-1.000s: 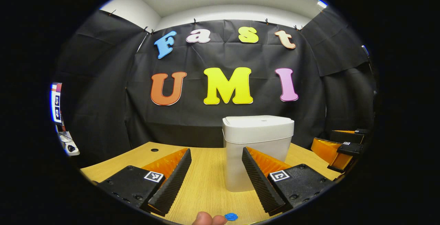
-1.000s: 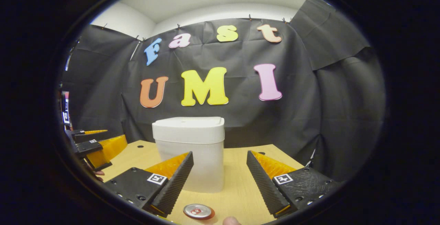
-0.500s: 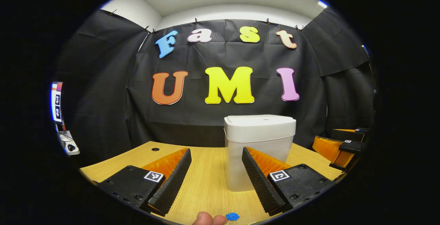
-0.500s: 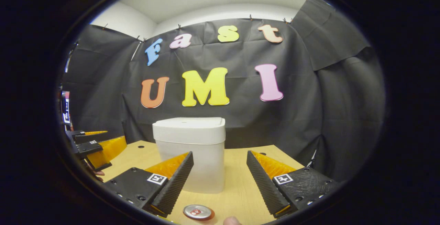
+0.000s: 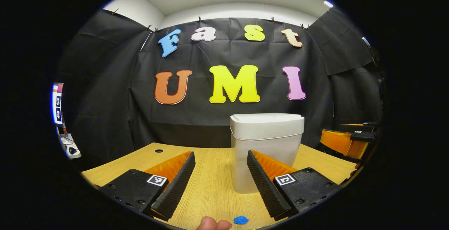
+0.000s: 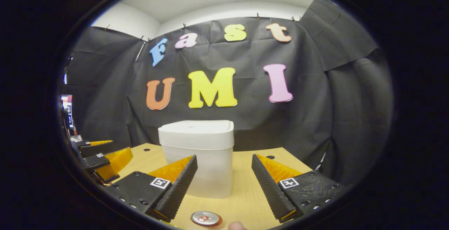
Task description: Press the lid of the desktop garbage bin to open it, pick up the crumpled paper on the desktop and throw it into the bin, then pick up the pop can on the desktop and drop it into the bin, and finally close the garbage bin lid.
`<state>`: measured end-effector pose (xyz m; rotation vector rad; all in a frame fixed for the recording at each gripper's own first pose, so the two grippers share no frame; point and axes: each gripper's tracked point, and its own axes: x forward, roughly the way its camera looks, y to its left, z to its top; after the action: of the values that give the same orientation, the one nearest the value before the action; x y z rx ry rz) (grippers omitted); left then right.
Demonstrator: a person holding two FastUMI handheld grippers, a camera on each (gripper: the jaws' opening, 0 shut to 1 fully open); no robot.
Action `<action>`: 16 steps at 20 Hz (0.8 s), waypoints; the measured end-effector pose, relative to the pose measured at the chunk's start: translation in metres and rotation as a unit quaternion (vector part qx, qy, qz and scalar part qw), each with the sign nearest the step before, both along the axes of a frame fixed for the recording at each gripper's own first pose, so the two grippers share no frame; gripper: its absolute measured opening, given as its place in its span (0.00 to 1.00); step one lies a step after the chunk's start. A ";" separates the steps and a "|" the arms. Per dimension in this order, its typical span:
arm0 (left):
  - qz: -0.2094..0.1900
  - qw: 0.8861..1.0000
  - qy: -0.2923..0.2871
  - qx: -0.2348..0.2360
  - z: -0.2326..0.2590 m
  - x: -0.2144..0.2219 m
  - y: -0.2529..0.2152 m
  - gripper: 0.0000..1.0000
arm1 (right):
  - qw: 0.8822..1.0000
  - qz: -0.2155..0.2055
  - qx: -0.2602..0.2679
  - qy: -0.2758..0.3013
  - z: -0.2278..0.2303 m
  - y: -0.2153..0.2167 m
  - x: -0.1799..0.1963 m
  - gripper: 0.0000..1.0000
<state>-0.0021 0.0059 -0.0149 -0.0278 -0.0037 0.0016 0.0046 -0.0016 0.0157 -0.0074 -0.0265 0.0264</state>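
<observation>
Left gripper point(image 5: 221, 173): fingers spread wide, nothing between them, hovering above the desk.
Right gripper point(image 6: 224, 175): fingers spread wide, empty, also above the desk.
Garbage bin point(image 5: 266, 149): white, upright on the wooden desk point(image 5: 210, 188), lid point(image 6: 196, 127) shut, ahead of both grippers.
Crumpled paper point(image 5: 241, 219): small blue wad on the desk, at the near edge of the left gripper view.
Pop can point(image 6: 206, 218): upright, top showing, below the right gripper.
Fingertip point(image 5: 213, 223): just beside the paper.
</observation>
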 end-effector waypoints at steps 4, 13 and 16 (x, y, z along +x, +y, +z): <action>-0.009 1.000 0.000 -0.010 0.000 -0.001 -0.003 0.96 | 0.998 0.047 0.022 0.025 0.014 0.024 0.010 0.97; 0.011 1.000 0.012 -0.013 -0.016 -0.010 0.023 0.96 | 0.996 0.087 0.013 0.031 0.075 0.057 0.064 0.57; 0.020 1.000 0.013 -0.016 -0.017 -0.010 0.033 0.96 | 0.994 0.100 0.009 0.046 0.075 0.067 0.083 0.51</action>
<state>-0.0125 0.0386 -0.0320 -0.0596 0.0225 0.0427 0.0881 0.0656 0.0909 0.0136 0.0643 0.2264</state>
